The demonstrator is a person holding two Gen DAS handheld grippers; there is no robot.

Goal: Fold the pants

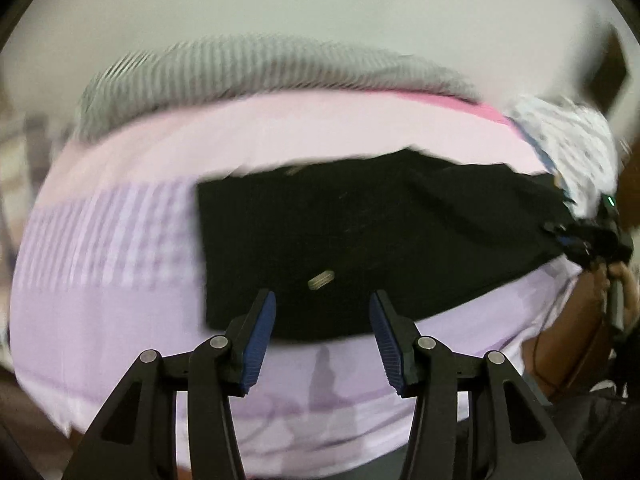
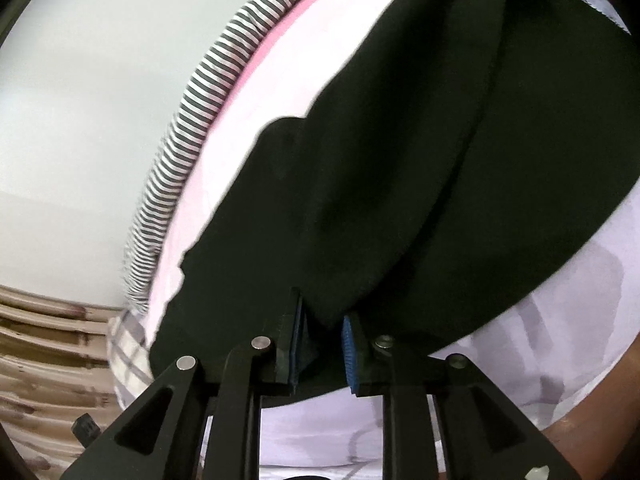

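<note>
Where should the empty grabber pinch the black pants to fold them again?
Probably the near-left corner of the black pants. That edge lies flat and straight on the pink sheet, just ahead of the open left gripper. Come from the near side, one finger sliding under the edge. The right gripper is at the other end, with cloth between its fingers.

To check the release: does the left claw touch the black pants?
Apart. The left wrist view shows the left claw open, nothing between its pads, above the black pants.
</note>
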